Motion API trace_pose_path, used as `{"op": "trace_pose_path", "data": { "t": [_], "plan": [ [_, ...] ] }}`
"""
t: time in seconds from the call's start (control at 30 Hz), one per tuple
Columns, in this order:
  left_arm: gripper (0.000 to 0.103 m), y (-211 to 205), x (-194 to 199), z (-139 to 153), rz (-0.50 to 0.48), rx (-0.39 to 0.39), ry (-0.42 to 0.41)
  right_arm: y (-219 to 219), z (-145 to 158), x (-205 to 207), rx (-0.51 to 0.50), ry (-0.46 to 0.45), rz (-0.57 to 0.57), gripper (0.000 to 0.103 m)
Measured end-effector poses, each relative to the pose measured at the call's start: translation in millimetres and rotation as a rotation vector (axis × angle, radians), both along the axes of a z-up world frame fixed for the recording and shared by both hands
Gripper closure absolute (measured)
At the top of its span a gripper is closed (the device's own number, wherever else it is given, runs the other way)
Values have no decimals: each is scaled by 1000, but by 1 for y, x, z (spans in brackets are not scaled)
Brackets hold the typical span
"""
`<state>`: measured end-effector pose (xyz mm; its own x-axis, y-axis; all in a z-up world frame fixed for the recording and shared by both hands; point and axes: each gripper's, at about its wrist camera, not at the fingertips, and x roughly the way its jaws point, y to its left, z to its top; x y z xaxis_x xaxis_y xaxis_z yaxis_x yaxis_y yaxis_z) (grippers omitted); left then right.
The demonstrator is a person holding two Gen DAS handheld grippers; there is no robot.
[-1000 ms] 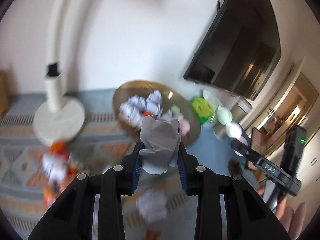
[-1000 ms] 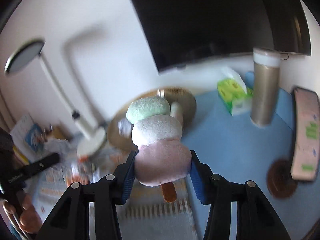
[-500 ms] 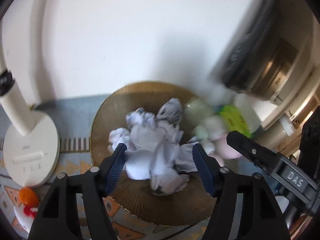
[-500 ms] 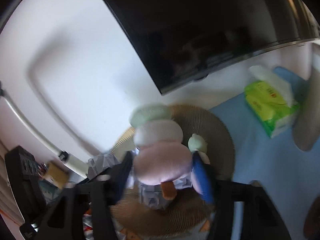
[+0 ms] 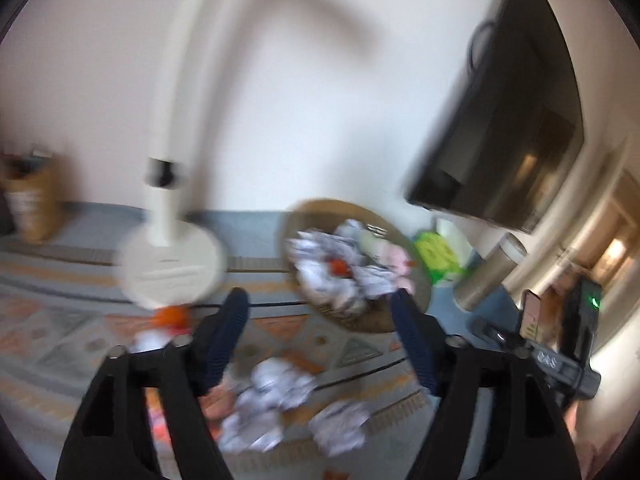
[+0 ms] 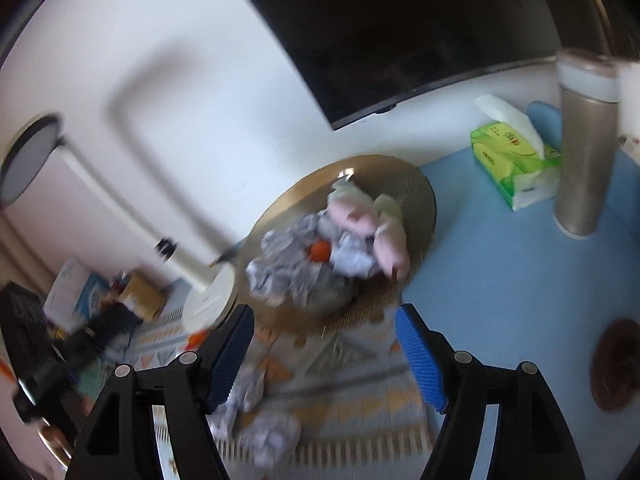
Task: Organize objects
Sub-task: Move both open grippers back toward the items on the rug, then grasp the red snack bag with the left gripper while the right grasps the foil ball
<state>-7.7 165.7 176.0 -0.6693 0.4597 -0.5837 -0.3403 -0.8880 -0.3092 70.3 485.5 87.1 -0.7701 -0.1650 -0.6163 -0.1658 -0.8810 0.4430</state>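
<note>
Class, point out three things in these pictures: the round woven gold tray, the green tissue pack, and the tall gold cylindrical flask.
Round woven gold tray (image 6: 420, 188): right wrist view, bare far rim.
Green tissue pack (image 6: 508, 160): right wrist view, green top face.
Tall gold cylindrical flask (image 6: 580, 160): right wrist view, mid-body.

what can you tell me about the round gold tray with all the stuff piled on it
The gold tray is a round, shallow dish with a fine ribbed surface that looks woven or metallic. It lies flat where the patterned mat meets the blue cover, close to the wall. Piled on it are crumpled paper balls, a small orange piece and two pastel plush skewers. The lamp base sits beside its left rim. Neither set of tongs touches it.
</note>
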Motion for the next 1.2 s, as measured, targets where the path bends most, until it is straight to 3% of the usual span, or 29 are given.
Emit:
{"op": "trace_pose_path", "data": {
  "t": [0.07, 0.1, 0.13, 0.17, 0.27, 0.33, 0.4, 0.43, 0.47, 0.53, 0.6, 0.63, 0.67, 0.77, 0.9, 0.97, 1.1, 1.17, 1.2],
  "plan": [
    [27, -20, 14, 16, 170, -107, 7, -15, -1, 20, 49, 3, -12, 27],
    [27, -34, 25, 25, 193, -100, 8, -19, -2, 25, 78, 0, -22, 27],
    [27, -52, 38, 35, 160, -40, 25, -27, -5, 30, 109, -1, -29, 27],
    [27, -58, 43, 38, 145, -27, 30, -33, -10, 33, 124, -4, -31, 27],
    [13, -86, 62, 29, 206, -76, 63, -43, -30, 34, 107, -24, -28, 27],
    [1, -101, 68, -4, 273, -135, 101, -54, -46, 35, 154, -4, -50, 27],
    [1, -105, 64, -45, 365, -245, 123, -68, -60, 37, 280, 45, -66, 26],
    [2, -107, 57, -74, 432, -348, 92, -75, -68, 36, 337, 40, -74, 22],
    [4, -113, 53, -94, 441, -376, 46, -80, -78, 33, 368, 22, -69, 21],
    [6, -127, 40, -136, 411, -273, -60, -84, -93, 28, 335, 5, -17, 21],
    [6, -138, 34, -151, 422, -179, -90, -87, -90, 27, 358, 17, -7, 19],
    [6, -143, 32, -158, 434, -138, -99, -86, -91, 27, 360, 18, -10, 10],
    [6, -144, 30, -163, 436, -132, -107, -84, -94, 24, 354, 3, -9, 6],
    [6, -142, 27, -165, 410, -126, -124, -84, -97, 20, 349, -14, 5, 6],
    [6, -119, 31, -167, 316, -143, -163, -93, -97, 20, 382, -6, 17, 6],
    [6, -92, 30, -167, 212, -163, -190, -97, -95, 24, 388, 10, 34, 5],
    [6, -36, 28, -168, 105, -327, -153, -99, -94, 26, 402, 24, 42, 1],
    [8, -22, 20, -171, 121, -412, -148, -99, -93, 25, 403, 22, 42, 1],
    [14, -23, 16, -172, 146, -432, -152, -99, -94, 25, 402, 24, 43, 1]
  ]
}}
